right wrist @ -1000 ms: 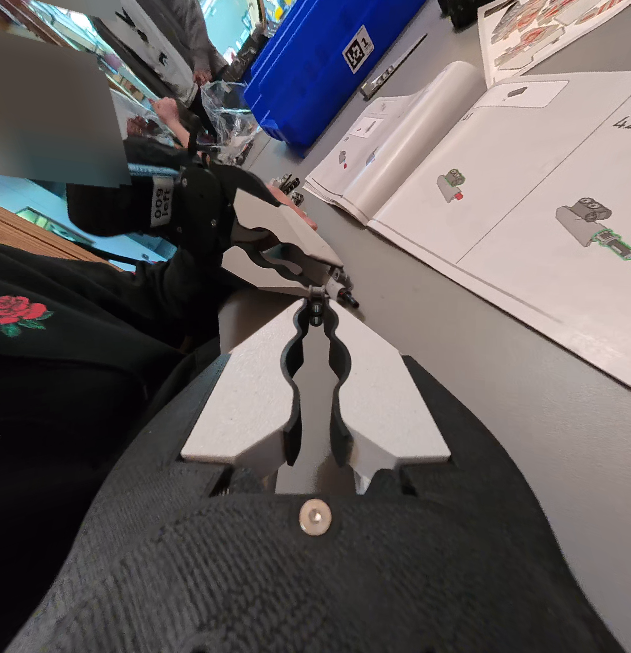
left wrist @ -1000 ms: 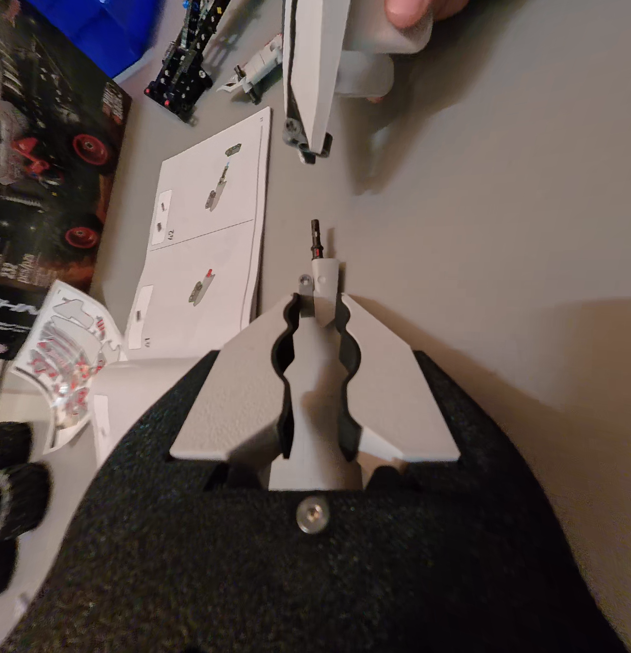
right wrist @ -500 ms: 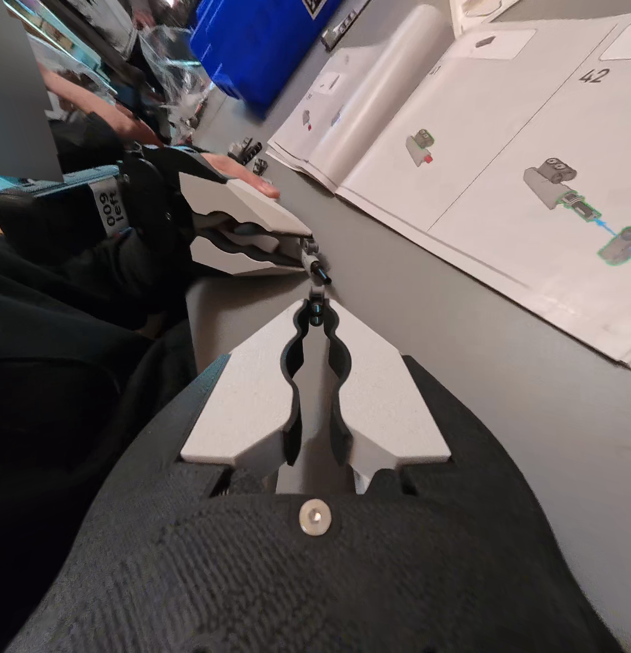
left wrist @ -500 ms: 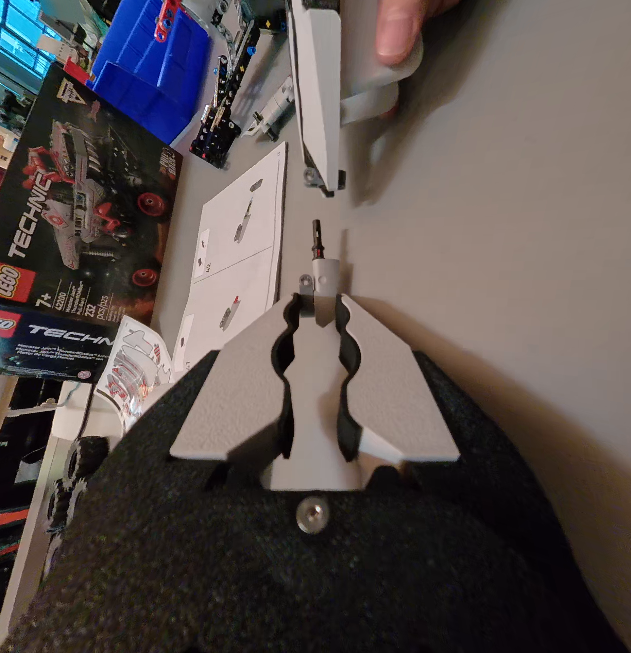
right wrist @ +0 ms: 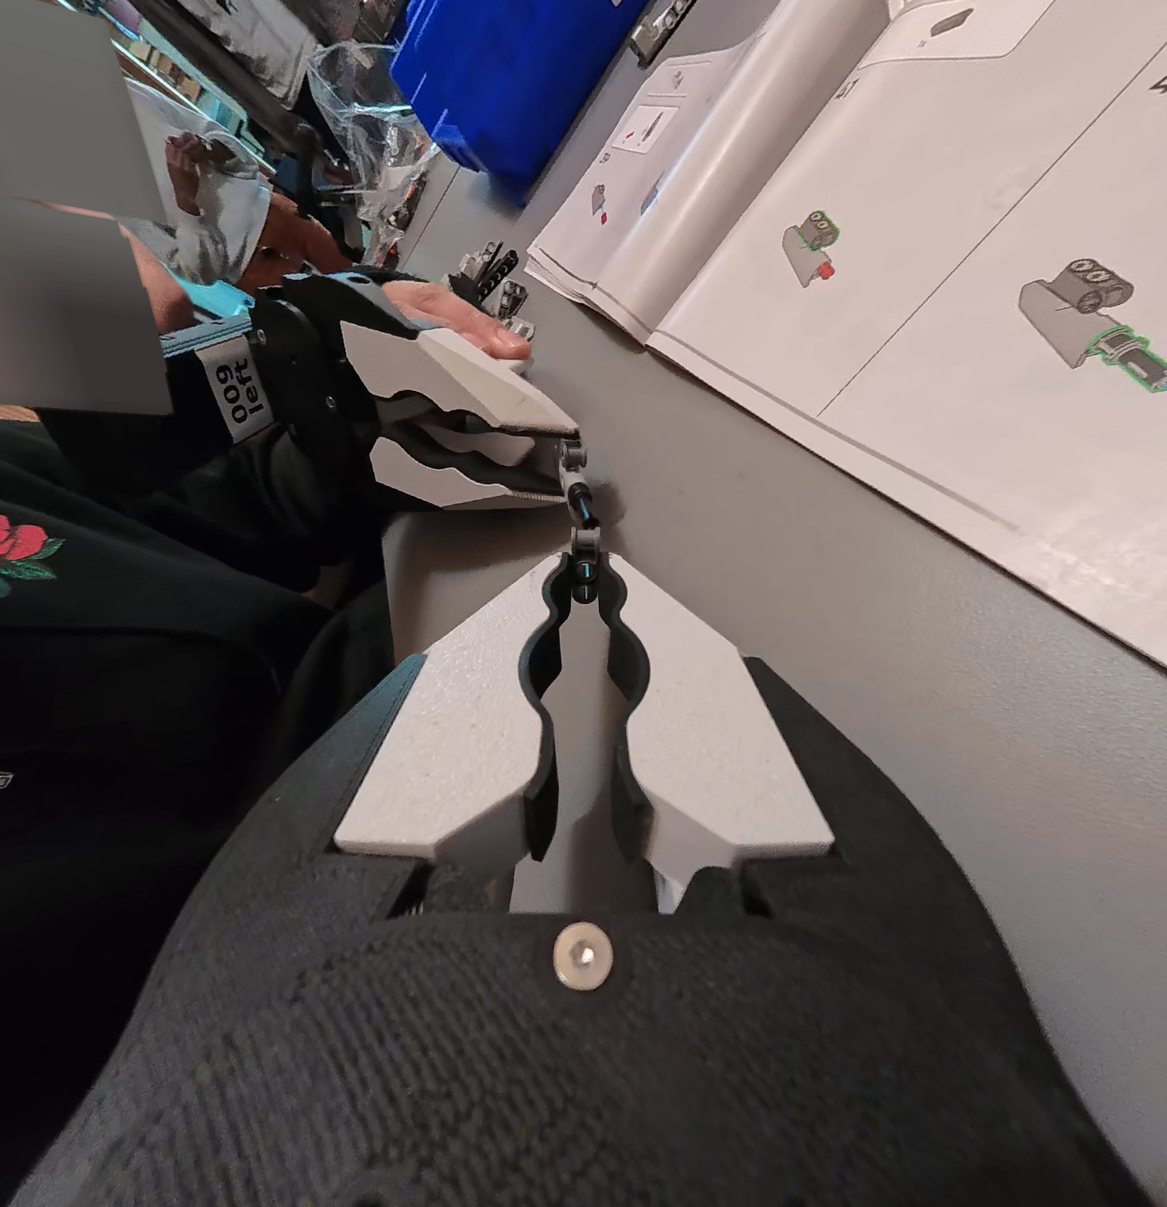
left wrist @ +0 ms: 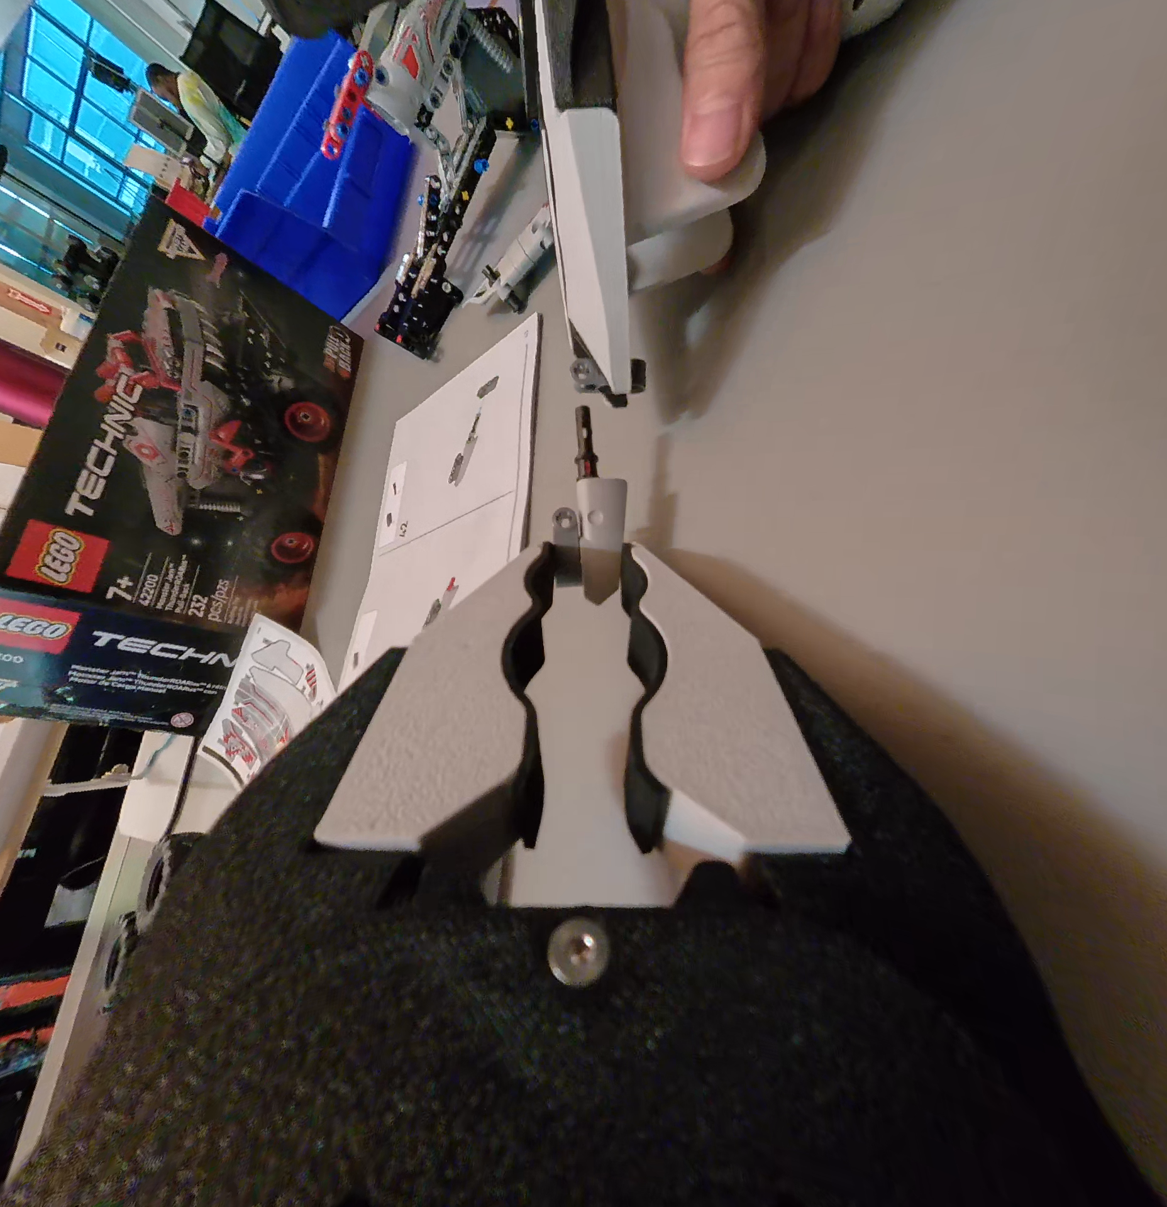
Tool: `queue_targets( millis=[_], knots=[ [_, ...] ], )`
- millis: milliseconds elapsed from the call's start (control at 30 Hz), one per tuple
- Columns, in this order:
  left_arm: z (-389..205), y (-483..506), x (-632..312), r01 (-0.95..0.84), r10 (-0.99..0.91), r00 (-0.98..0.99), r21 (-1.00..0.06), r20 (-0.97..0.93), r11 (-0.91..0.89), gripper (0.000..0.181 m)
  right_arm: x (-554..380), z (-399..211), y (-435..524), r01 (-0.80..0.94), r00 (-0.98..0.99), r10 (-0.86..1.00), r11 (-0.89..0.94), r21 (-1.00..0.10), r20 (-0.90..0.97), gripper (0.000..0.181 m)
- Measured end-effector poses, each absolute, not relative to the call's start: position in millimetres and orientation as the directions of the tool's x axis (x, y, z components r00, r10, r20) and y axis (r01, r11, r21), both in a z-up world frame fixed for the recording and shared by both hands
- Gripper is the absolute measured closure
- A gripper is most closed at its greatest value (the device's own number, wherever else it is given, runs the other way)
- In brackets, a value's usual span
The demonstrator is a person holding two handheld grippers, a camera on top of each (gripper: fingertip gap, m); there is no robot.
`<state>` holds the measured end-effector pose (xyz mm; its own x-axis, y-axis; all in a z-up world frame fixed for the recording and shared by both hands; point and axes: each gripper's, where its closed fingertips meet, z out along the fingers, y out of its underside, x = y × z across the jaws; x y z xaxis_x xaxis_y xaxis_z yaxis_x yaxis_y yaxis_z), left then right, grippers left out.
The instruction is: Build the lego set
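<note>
My left gripper (left wrist: 587, 555) is shut on a light grey Lego piece (left wrist: 600, 513) with a black axle (left wrist: 584, 441) sticking forward. My right gripper (right wrist: 584, 565) is shut on a small grey and black connector (right wrist: 584, 542). In the right wrist view the left gripper (right wrist: 564, 473) comes in from the left, and its axle (right wrist: 581, 506) points at the connector, almost touching it. In the left wrist view the right gripper (left wrist: 607, 385) hangs just beyond the axle tip. Both are held just above the grey table (left wrist: 894, 457).
An open instruction booklet (left wrist: 463, 470) (right wrist: 960, 261) lies beside the grippers. A Lego box (left wrist: 176, 444), a sticker sheet (left wrist: 267, 692), a blue bin (left wrist: 319, 196) and a part-built black frame (left wrist: 430, 261) lie farther off. A hand (left wrist: 718, 98) holds the right gripper. One gripper's finger ends stand about 5 cm off the other's.
The two grippers have drawn closer. The axle tip and the connector now nearly meet. Both views have tilted, and both grippers have stayed shut on their pieces.
</note>
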<state>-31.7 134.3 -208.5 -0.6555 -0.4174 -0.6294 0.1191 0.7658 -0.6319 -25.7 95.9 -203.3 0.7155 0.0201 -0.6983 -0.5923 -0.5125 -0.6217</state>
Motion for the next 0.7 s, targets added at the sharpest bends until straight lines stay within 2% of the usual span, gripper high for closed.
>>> queue_targets(
  millis=[700],
  knots=[
    [-192,126,-43,0.246,-0.301,-0.588,-0.520,-0.751,0.818,0.163,-42,-188,93,-0.552,0.683,0.171,-0.516,-0.655,-0.711,0.175]
  ],
)
